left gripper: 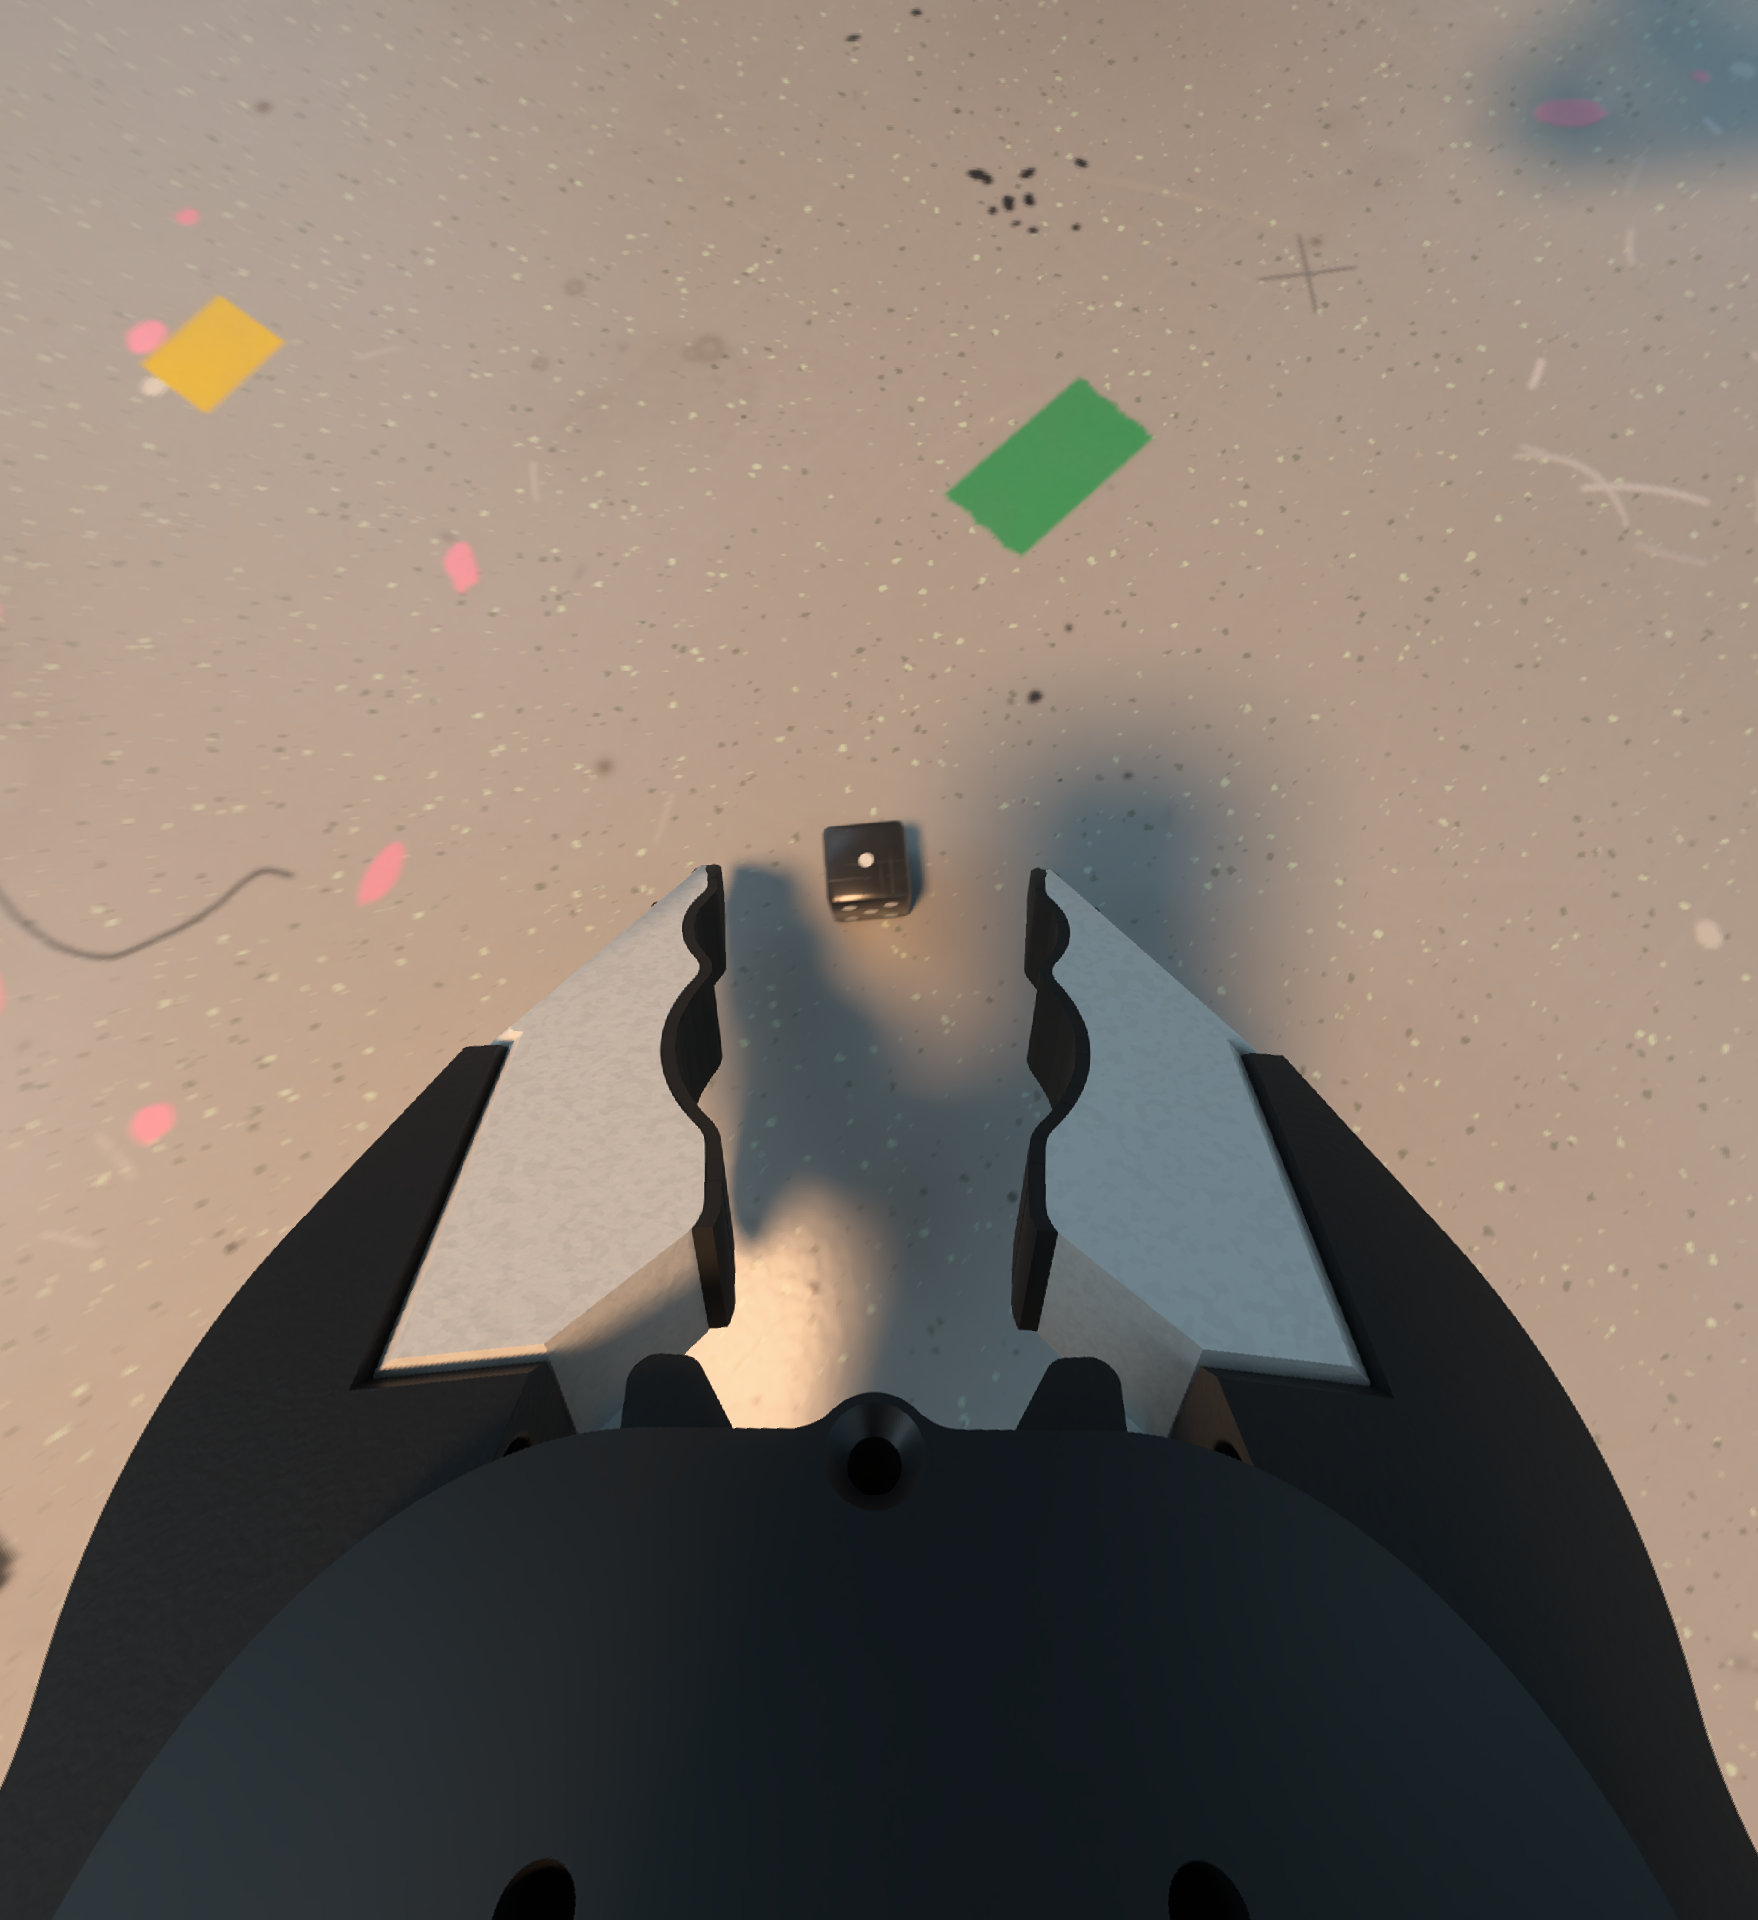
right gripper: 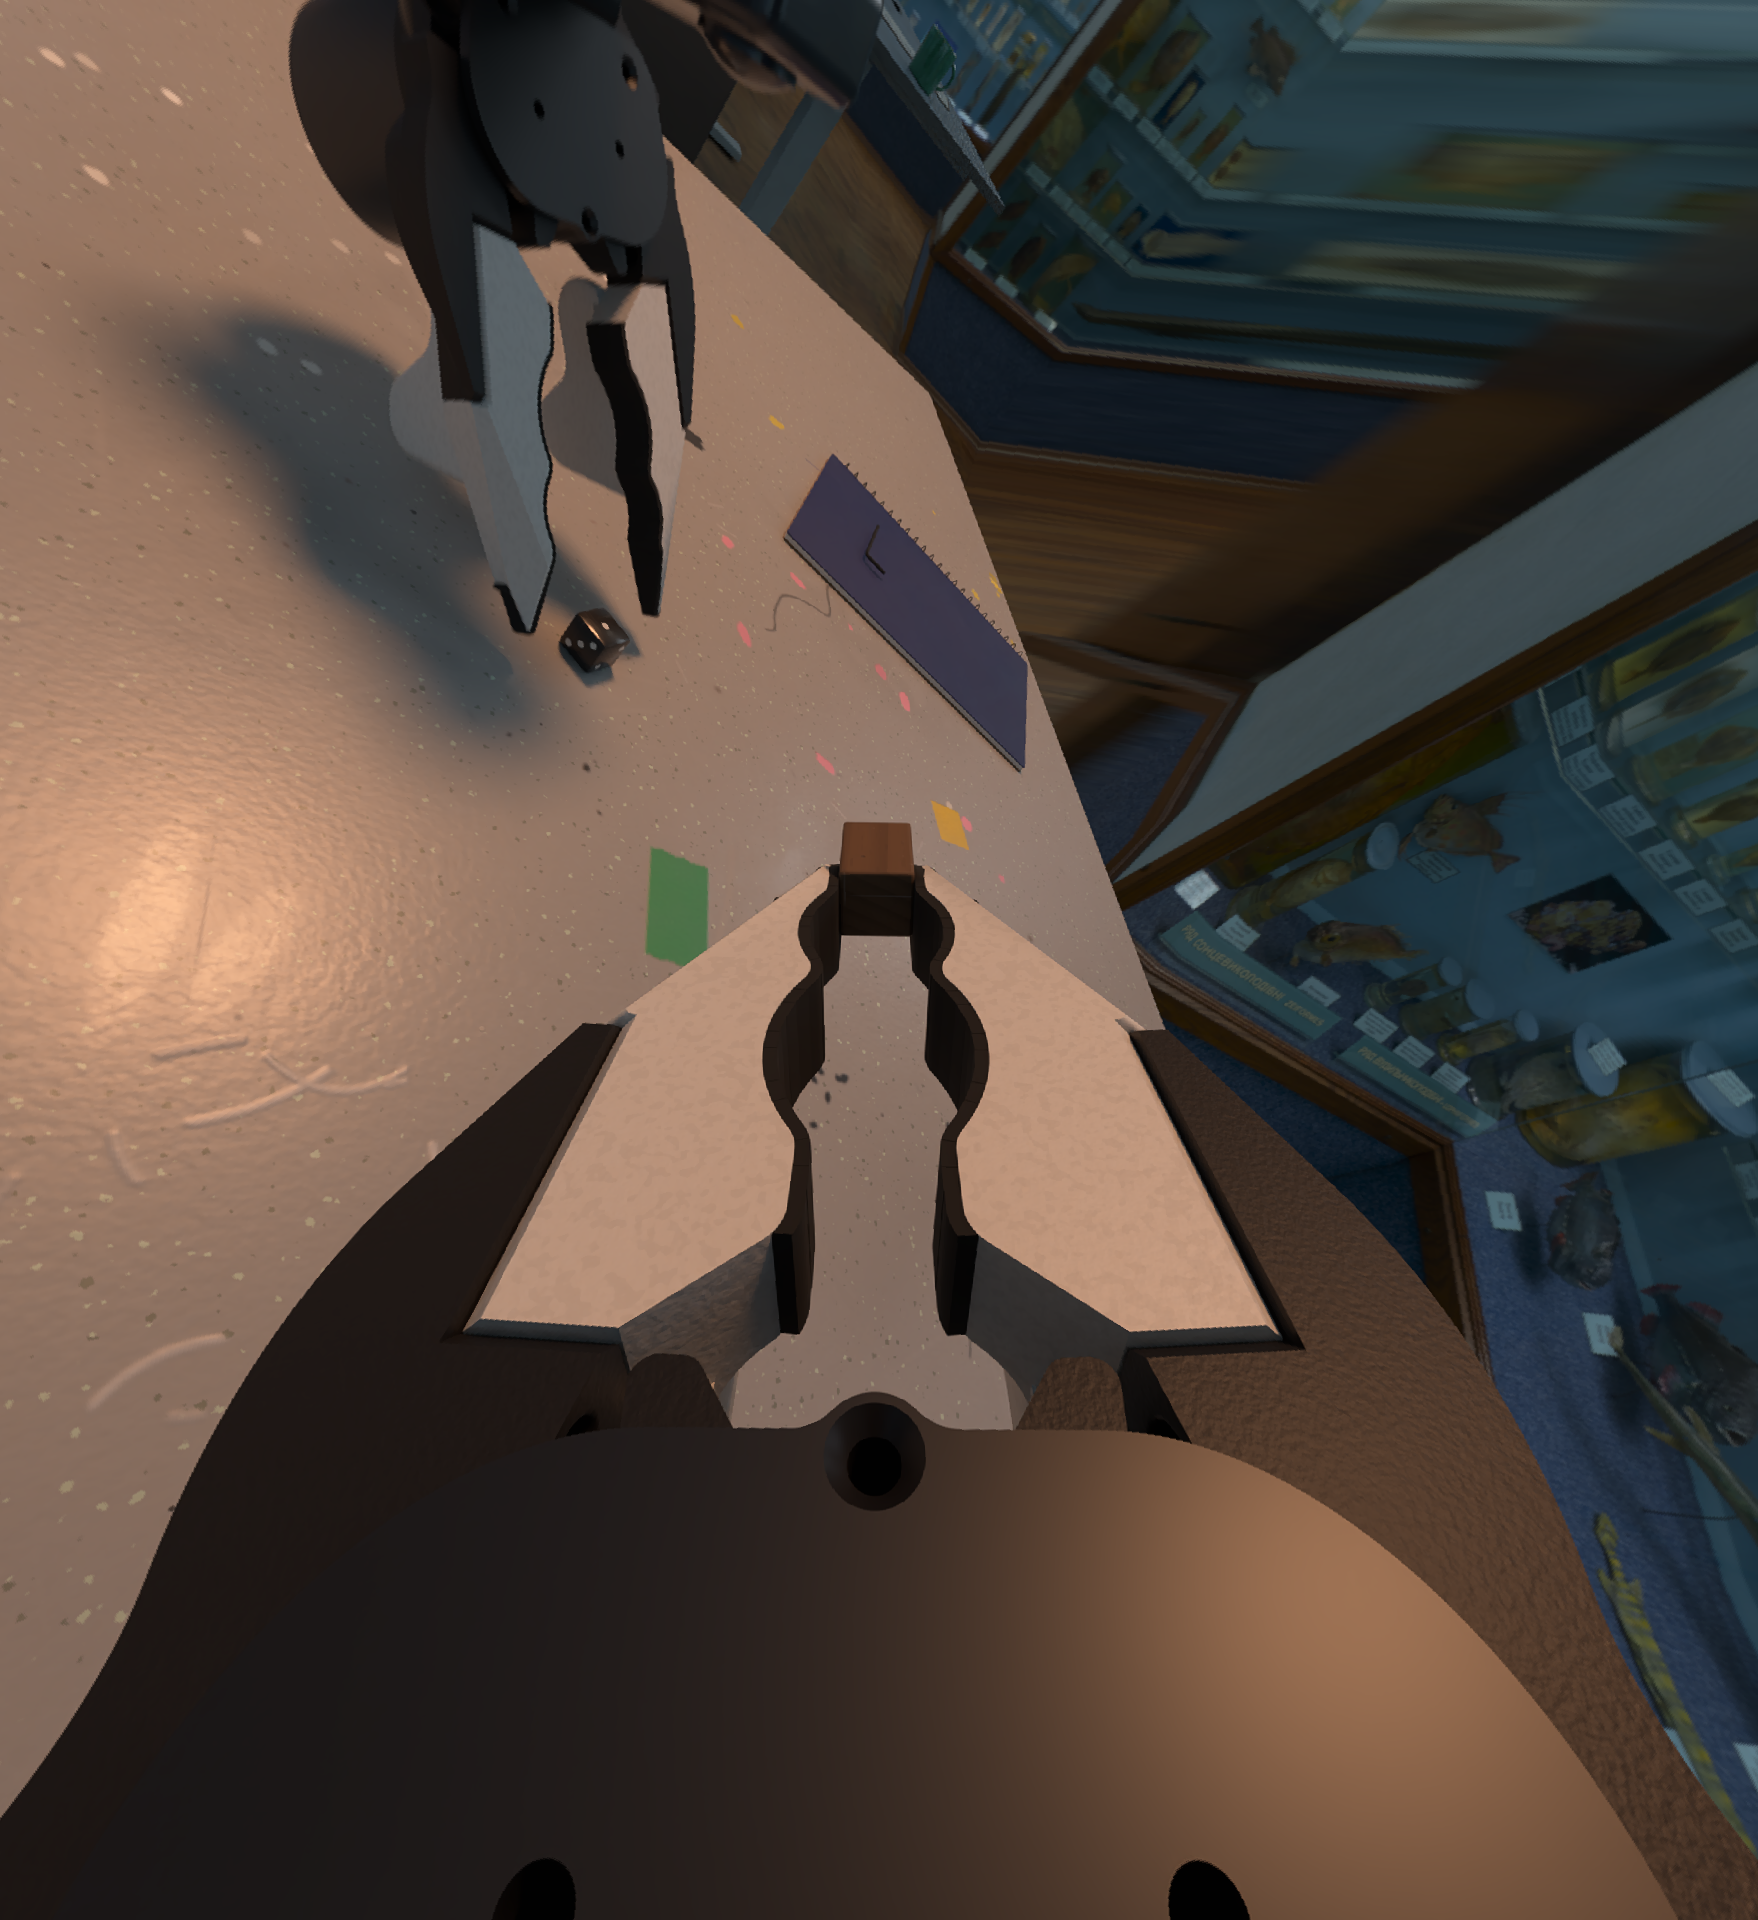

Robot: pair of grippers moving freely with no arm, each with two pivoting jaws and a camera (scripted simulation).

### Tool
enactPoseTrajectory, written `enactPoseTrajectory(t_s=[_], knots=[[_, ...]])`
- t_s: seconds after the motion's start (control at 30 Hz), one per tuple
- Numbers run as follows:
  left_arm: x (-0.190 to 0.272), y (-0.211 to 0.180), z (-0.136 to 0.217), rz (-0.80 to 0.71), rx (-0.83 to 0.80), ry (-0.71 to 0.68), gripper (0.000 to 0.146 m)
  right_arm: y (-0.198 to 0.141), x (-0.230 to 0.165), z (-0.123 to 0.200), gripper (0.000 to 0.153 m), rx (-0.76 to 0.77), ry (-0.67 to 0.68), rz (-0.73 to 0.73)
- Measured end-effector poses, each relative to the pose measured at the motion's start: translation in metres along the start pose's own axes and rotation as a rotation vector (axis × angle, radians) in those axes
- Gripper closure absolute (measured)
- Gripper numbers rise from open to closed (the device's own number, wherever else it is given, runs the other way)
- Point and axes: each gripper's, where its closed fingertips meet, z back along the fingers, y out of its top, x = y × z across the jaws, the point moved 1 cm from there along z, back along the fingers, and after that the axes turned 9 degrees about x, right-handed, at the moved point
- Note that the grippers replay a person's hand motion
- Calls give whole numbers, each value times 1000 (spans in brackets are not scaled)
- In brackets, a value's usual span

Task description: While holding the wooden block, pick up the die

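Note:
A small black die (left gripper: 867, 871) with white pips sits on the beige speckled table, just past my left gripper (left gripper: 875, 883), level with the gap between its fingertips. The left gripper is open and empty, a little above the table. In the right wrist view the die (right gripper: 594, 642) lies just below the tips of the left gripper (right gripper: 584, 613), which points down at it. My right gripper (right gripper: 877, 883) is shut on a brown wooden block (right gripper: 876, 868), held at the fingertips above the table.
A green patch (left gripper: 1049, 465) and a yellow patch (left gripper: 213, 353) lie flat on the table beyond the die. A purple notebook (right gripper: 911, 613) lies near the table's edge (right gripper: 1062, 748). Display cases (right gripper: 1477, 935) stand beyond the edge.

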Motion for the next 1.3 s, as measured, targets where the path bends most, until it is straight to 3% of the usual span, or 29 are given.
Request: enactPoseTrajectory(t_s=[0.23,0.5,0.8,1.3], knots=[[7,-2,-10,64,-20,-54,88,-3,-3,-1,141,-9,14,-39],[3,-3,-10,56,-9,6,111,-29,-27,-19,141,-133,148,-57],[-2,-3,-11,86,43,63,130,-45,-71,-50,141,-205,389,29],[-2,6,4,17,173,128,130,-61,-79,-71,141,-322,454,308]])
